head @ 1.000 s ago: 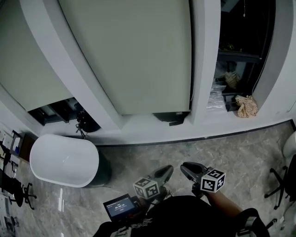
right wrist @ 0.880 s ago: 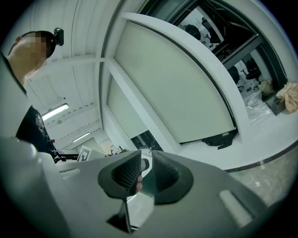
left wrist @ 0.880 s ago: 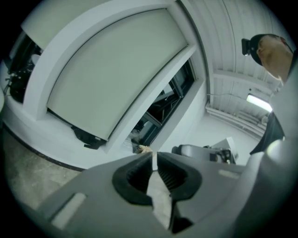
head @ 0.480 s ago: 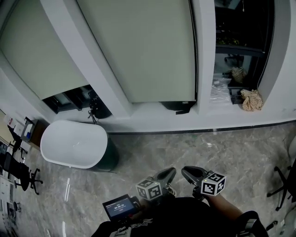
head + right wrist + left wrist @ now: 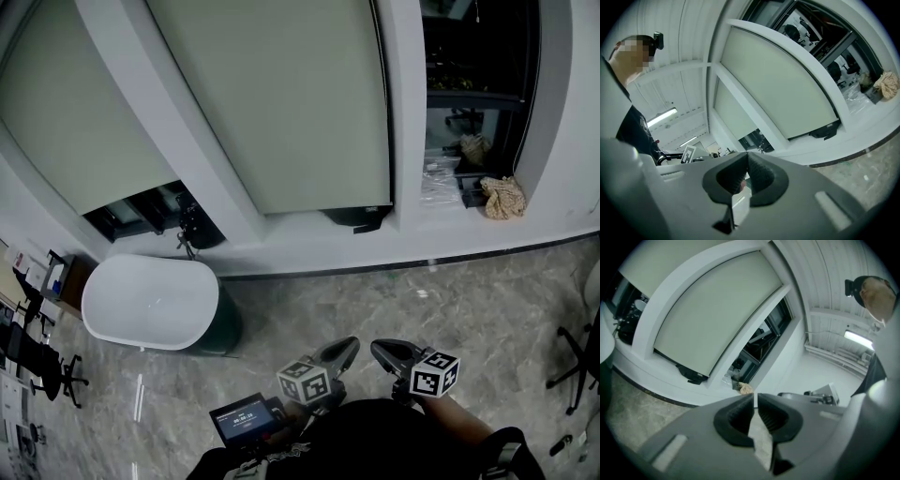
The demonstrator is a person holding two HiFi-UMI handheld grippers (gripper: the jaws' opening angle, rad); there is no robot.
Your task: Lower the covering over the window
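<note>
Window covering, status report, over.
Left gripper, right gripper shut, empty, touching nothing. Middle blind nearly at sill; right window uncovered. White oval table stands below left blind.

My room from above
I see a gray stone floor (image 5: 487, 300) low down, a white wall (image 5: 409, 141) in the middle, a dark window (image 5: 478, 56) upper right.

Office: swivel chairs (image 5: 42, 373), white table (image 5: 141, 305), roller blinds (image 5: 281, 94) (big windows (image 5: 478, 112)), stone floor (image 5: 469, 291).

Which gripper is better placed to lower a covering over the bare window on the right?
Right, probably. The right gripper sits nearer the bare window; the left gripper is slightly farther. Both hang low by the person's body, shut and empty.
</note>
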